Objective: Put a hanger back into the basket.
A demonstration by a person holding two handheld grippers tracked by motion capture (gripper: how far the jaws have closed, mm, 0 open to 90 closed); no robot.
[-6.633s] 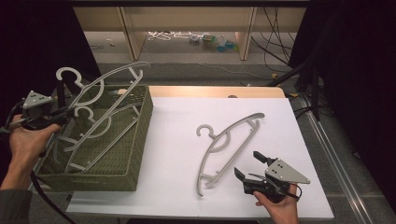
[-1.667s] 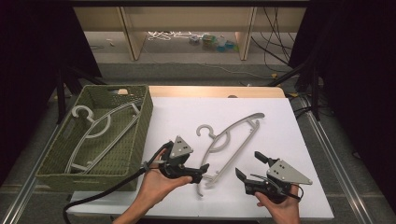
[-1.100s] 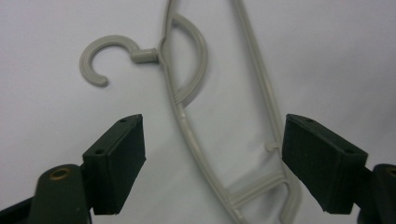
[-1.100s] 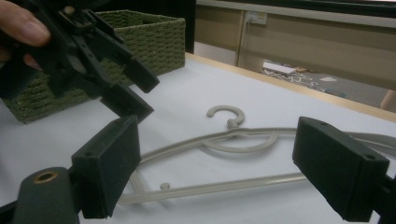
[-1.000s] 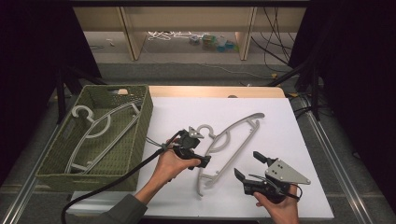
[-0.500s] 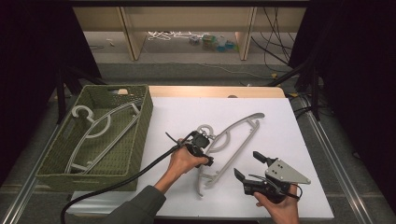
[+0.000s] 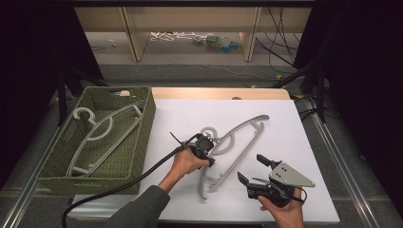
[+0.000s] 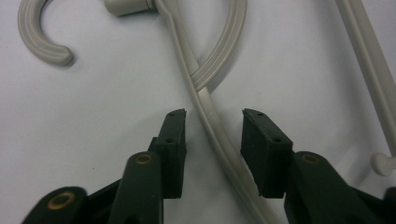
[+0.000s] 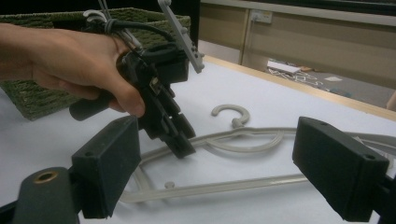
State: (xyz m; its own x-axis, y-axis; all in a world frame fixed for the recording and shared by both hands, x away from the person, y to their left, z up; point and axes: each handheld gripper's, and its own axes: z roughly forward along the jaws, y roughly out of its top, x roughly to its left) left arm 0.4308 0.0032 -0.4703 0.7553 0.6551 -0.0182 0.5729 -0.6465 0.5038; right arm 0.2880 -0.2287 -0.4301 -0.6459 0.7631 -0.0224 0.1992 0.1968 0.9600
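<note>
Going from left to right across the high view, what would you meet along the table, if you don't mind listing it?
Green basket with a hanger inside → left gripper → grey hanger on the white table → right gripper.

Black two-jaw grippers, left (image 7: 207,147) and right (image 7: 254,171), are seen, each jaw fixed with brass rivets; a grey plate (image 7: 291,175), a black cable (image 7: 119,187) and an olive sleeve (image 7: 142,209) are seen.

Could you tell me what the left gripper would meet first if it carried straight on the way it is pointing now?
The left gripper points down at the grey plastic hanger on the white table surface. Its jaws, which have just been closing, straddle the hanger's arm without quite pressing on it. Going on, it would probably meet that arm first, then the table.
</note>
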